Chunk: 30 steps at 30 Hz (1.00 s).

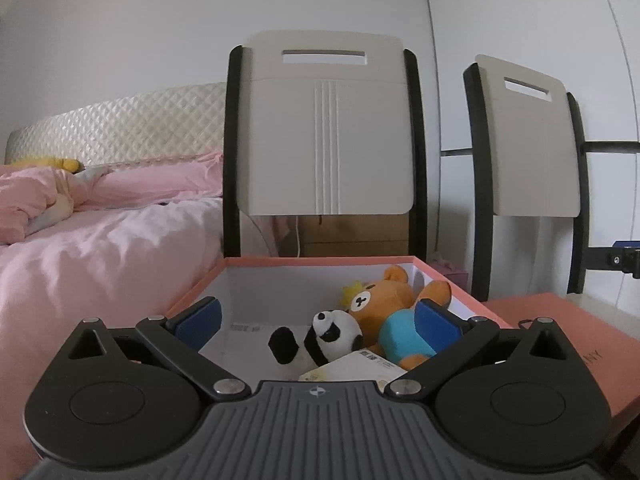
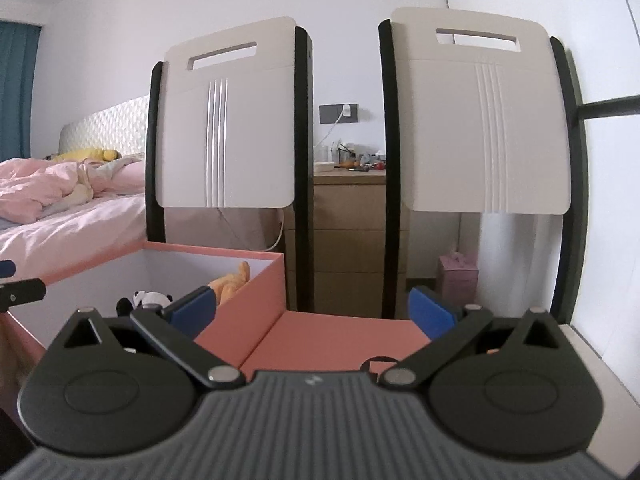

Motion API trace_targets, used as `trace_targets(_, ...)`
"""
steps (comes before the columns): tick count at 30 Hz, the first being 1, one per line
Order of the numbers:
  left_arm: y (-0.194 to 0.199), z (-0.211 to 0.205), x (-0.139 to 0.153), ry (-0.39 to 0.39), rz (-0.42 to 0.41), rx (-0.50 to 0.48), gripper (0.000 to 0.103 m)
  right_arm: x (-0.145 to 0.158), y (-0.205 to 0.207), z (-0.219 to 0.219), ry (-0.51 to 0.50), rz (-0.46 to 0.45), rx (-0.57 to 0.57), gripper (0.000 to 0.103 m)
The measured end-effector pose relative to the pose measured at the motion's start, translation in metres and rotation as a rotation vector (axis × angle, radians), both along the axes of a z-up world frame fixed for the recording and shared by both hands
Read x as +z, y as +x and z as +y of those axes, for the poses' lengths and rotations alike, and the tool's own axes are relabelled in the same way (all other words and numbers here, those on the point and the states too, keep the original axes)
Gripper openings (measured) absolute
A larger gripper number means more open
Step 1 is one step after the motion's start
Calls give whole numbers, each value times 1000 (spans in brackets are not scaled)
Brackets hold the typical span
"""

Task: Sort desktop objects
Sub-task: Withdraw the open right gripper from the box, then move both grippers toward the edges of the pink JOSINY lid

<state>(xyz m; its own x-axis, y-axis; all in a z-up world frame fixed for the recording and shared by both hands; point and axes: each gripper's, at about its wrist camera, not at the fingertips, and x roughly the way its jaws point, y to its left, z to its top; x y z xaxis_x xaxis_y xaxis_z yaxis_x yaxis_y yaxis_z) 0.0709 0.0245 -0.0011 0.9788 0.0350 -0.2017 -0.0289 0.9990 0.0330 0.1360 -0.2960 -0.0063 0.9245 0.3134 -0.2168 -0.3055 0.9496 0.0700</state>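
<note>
Panda (image 1: pixel 328 334) and bear (image 1: pixel 394 316) lie in box (image 1: pixel 320 261).

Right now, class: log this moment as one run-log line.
left gripper: open, over box | right gripper: open, over lid | panda, bear: boxed

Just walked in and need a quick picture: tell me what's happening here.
A person is sorting things into a pink box with two handheld tools. The left claw hangs open over the box, holding nothing; a panda plush, a bear plush and a small carton already lie inside. The right claw, also open and empty, sits above the pink lid beside the box.
</note>
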Motion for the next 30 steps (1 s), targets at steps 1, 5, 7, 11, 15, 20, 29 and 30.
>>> trace_targets(1, 0, -1, -1, 3, 1, -2, 103, 0, 0, -2, 4, -4, -8, 103)
trace_targets(5, 2, 0, -2, 4, 11, 0, 103, -2, 1, -9, 25, -12, -33, 103)
trace_targets(7, 1, 1, -2, -2, 8, -1, 103, -2, 2, -10, 32, -6, -41, 103)
trace_targets(11, 1, 0, -2, -6, 7, -4, 103, -6, 5, -7, 21, 9, -64, 103)
trace_targets(15, 0, 0, -1, -13, 7, -9, 103, -8, 8, -6, 14, 22, -82, 103)
trace_targets(20, 0, 1, -1, -17, 7, -12, 103, -8, 6, -7, 18, 28, -90, 103)
trace_targets(29, -1, -1, -2, -13, 7, -14, 103, -7, 1, -11, 20, 21, -98, 103)
trace_targets(30, -1, -1, -2, -12, 7, -14, 103, -7, 1, -12, 19, 21, -98, 103)
